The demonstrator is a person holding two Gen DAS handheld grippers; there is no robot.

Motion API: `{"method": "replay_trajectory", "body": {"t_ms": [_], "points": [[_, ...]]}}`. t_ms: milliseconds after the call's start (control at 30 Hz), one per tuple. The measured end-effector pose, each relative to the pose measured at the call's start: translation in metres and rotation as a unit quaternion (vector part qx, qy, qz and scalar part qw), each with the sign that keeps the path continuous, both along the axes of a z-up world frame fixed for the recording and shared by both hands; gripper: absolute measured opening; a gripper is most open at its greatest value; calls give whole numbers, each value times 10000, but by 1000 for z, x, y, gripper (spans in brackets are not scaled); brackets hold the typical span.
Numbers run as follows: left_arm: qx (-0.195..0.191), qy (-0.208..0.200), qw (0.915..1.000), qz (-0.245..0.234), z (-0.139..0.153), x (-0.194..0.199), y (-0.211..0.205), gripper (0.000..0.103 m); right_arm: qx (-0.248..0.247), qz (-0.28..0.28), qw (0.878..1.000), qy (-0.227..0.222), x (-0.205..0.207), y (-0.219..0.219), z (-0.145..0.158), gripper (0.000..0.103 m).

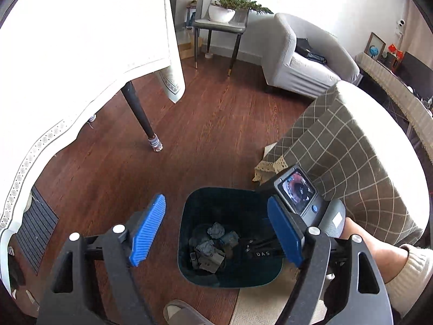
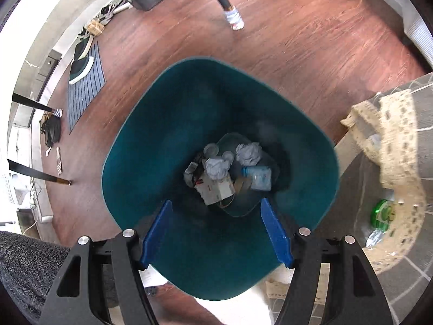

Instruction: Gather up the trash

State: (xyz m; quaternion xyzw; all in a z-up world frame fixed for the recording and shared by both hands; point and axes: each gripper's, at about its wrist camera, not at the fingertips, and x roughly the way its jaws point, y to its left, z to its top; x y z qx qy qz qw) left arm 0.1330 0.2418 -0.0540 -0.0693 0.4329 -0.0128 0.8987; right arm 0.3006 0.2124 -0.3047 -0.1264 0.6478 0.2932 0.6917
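A dark teal bin [image 1: 200, 203] stands on the wooden floor, and both grippers hang over its mouth. My left gripper [image 1: 216, 233] is open, its blue pads wide apart with nothing between them. To its right, the right tool's screen housing [image 1: 297, 195] leans over the rim, held by a hand [image 1: 362, 241]. In the right wrist view I look straight down into the bin [image 2: 162, 135]. My right gripper [image 2: 216, 235] is open and empty. At the bottom lie crumpled paper balls [image 2: 249, 153], a plastic bottle [image 2: 258, 177] and a flattened carton [image 2: 216, 189].
A table leg [image 1: 146, 124] under a white tablecloth [image 1: 81, 40] stands to the left, with a striped mat [image 2: 86, 89] carrying shoes beyond it. A checked sofa cover [image 1: 351, 162] with lace edging borders the bin on the right. A slipper [image 1: 178, 311] sits near the bin.
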Motion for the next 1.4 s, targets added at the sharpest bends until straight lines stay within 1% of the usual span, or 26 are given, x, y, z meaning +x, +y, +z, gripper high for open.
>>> {"method": "replay_trajectory", "body": {"t_ms": [100, 167, 300, 400, 500, 633, 700, 733, 800, 900, 1000, 1067, 1200, 1333, 1400], "points": [[-78, -394, 9990, 172, 20, -9, 0, 87, 195, -59, 9995, -253, -2, -8, 17, 69], [-73, -622, 9978, 235, 35, -13, 0, 87, 303, -104, 9981, -531, -6, -14, 36, 69], [66, -957, 9946, 407, 63, -23, -7, 91, 580, -236, 9908, -1198, -22, -27, 85, 69], [98, -1184, 9920, 419, 82, -33, -15, 93, 830, -366, 9798, -1783, -41, -43, 132, 69], [94, -1329, 9903, 403, 95, -47, -24, 95, 864, -433, 9658, -2406, -67, -62, 174, 69], [104, -1476, 9878, 482, 99, -71, -35, 98, 979, -620, 9478, -2970, -99, -93, 218, 70], [185, -1491, 9875, 476, 99, -81, -41, 99, 983, -753, 9388, -3214, -114, -110, 234, 77], [222, -1491, 9875, 471, 98, -86, -45, 99, 999, -824, 9346, -3313, -123, -119, 242, 78], [264, -1523, 9869, 472, 99, -95, -52, 99, 1012, -979, 9276, -3461, -137, -134, 254, 83], [256, -1681, 9843, 462, 103, -111, -62, 100, 1043, -1209, 9149, -3707, -158, -161, 268, 85], [285, -1795, 9825, 403, 108, -124, -75, 100, 1006, -1467, 8968, -4051, -181, -190, 279, 91], [310, -1787, 9829, 320, 107, -130, -84, 100, 1013, -1645, 8869, -4196, -194, -213, 284, 93], [450, -1767, 9831, 154, 102, -139, -98, 100, 984, -1985, 8723, -4359, -222, -256, 289, 99], [677, -1871, 9799, 130, 96, -151, -111, 100, 944, -2292, 8547, -4561, -250, -292, 292, 99], [635, -1932, 9791, 57, 92, -156, -112, 100, 921, -2395, 8465, -4664, -263, -306, 291, 99]]}}
